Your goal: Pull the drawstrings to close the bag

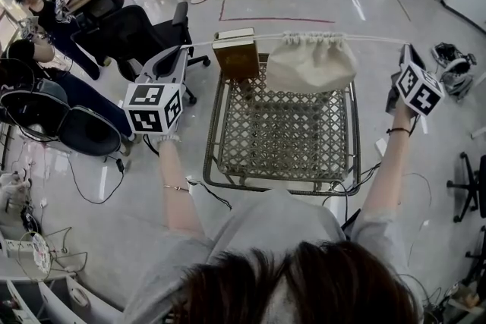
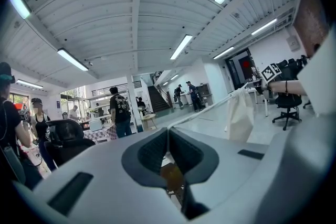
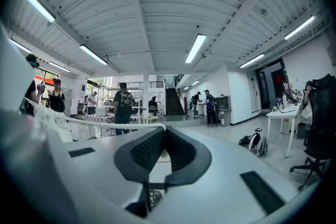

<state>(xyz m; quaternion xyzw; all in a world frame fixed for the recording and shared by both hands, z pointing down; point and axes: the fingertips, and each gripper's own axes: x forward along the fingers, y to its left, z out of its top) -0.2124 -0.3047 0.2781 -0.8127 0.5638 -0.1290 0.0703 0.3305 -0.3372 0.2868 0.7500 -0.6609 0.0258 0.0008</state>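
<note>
View from above of a person holding 2 grippers out at arm's length, 1 to each side. The left gripper (image 1: 181,55) has its jaws pinched together on 1 end of a white drawstring (image 1: 250,37); the right gripper (image 1: 405,51) has its jaws pinched on the other end. In the left gripper view the cord (image 2: 205,110) leaves the closed jaws and runs up to the right. In the right gripper view it (image 3: 105,122) runs off to the left. The drawstring is stretched straight and nearly level between them. A cream cloth bag (image 1: 311,64) hangs from the middle of the cord, its mouth gathered tight into ruffles. The bag hangs over the far edge of a wire mesh rack (image 1: 213,139). A brown box (image 1: 235,54) stands at the rack's far left corner, just beside the bag. Black office chairs (image 1: 129,31) and people fill the room beyond.
</note>
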